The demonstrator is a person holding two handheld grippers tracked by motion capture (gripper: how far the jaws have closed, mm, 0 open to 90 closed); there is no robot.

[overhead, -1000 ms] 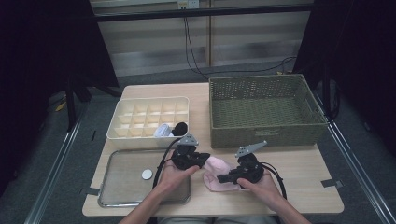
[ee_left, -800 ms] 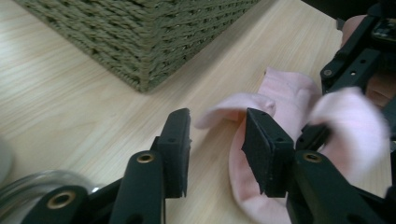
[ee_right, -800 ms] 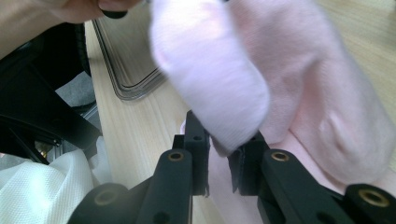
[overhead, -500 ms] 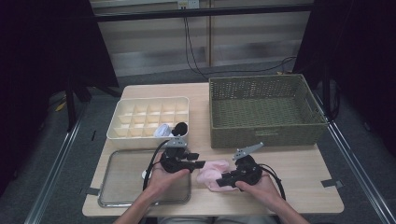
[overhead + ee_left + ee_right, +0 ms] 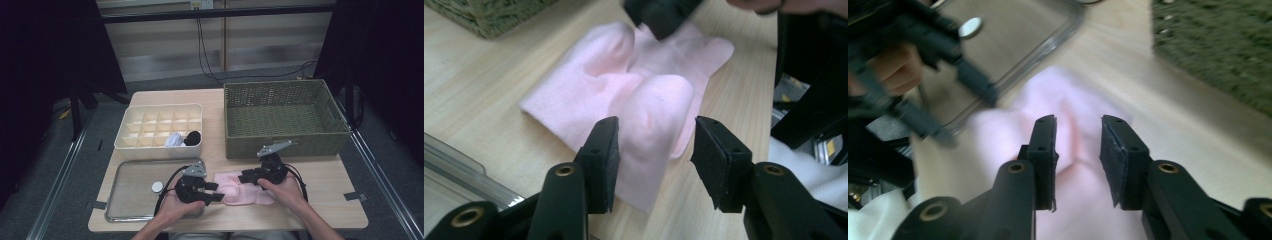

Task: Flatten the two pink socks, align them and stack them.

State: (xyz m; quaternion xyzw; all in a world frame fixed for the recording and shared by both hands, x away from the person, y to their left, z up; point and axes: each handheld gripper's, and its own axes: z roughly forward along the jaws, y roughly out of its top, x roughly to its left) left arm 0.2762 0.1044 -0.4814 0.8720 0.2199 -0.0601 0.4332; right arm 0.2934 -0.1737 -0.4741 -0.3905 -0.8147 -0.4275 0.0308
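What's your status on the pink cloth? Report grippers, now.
Left gripper and right gripper open, jaws just opening, nothing clamped. Pink cloth flat on table between them. Green basket behind, tray alongside; nothing blocking.

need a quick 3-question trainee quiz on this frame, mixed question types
1. True or false: the pink fabric piece lies inside the green woven basket.
2. Which item sits on the clear plastic tray? A) small white round disc B) a black ball C) a metal spoon
3. Fill in: the left gripper has its jaws ____ with a fold of the pink fabric between them, not pinched.

Key: 1 false, it lies on the wooden table between the two grippers; 2 A; 3 open. The right gripper likewise hangs open above the fabric.
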